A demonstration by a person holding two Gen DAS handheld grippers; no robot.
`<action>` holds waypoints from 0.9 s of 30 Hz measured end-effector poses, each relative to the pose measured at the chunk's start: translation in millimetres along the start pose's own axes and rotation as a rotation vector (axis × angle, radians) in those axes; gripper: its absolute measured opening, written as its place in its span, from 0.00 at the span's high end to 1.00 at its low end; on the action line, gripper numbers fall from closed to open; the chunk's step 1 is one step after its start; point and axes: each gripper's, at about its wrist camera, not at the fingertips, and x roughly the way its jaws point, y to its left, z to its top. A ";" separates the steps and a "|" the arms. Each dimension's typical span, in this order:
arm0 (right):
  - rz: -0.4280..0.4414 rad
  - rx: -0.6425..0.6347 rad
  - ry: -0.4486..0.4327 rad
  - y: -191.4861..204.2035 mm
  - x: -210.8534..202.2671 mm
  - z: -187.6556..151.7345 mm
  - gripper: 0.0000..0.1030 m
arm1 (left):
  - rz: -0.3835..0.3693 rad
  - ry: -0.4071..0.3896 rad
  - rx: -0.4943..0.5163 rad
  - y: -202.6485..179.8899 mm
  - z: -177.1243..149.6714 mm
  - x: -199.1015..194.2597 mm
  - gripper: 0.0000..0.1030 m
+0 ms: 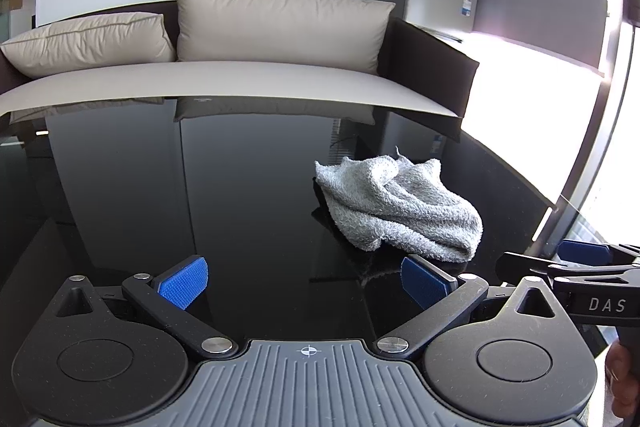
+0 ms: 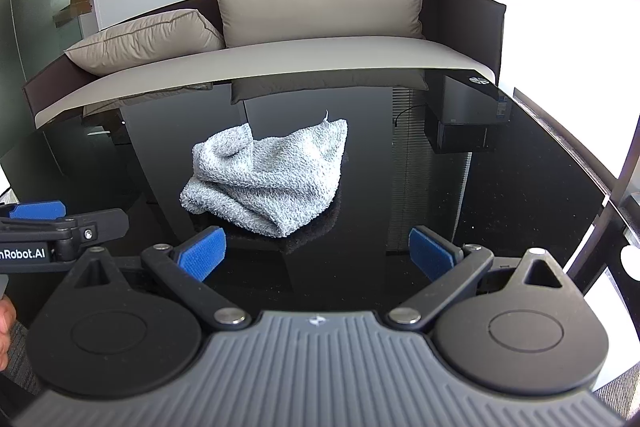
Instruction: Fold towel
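Right wrist view: the crumpled grey towel point(image 2: 266, 177) lay at frame centre on the black bench point(image 2: 500, 187); both claws, right claw point(image 2: 318, 255) and left claw point(image 1: 306, 285), stood apart and empty. Spreading it flat first, by two corners, would likely suit.

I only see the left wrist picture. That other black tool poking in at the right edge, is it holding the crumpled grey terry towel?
Observer: No. The right gripper has its jaws wide apart and empty. The crumpled grey terry towel lies untouched ahead of them on the glossy black table.
Operator: Is the towel dead centre for it?
Observer: Slightly left of centre, nearer its left blue pad.
Operator: Anything else on the table that I miss?
Observer: A small round silver emblem at its far right corner.
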 end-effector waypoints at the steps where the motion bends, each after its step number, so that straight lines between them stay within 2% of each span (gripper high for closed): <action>1: 0.000 0.000 0.000 -0.2 -0.1 0.0 0.03 | -0.001 0.000 -0.002 0.2 0.1 0.0 0.01; 27: -0.006 -0.008 -0.001 1.1 1.5 0.4 0.03 | 0.005 0.004 0.005 -0.4 -1.5 2.5 0.01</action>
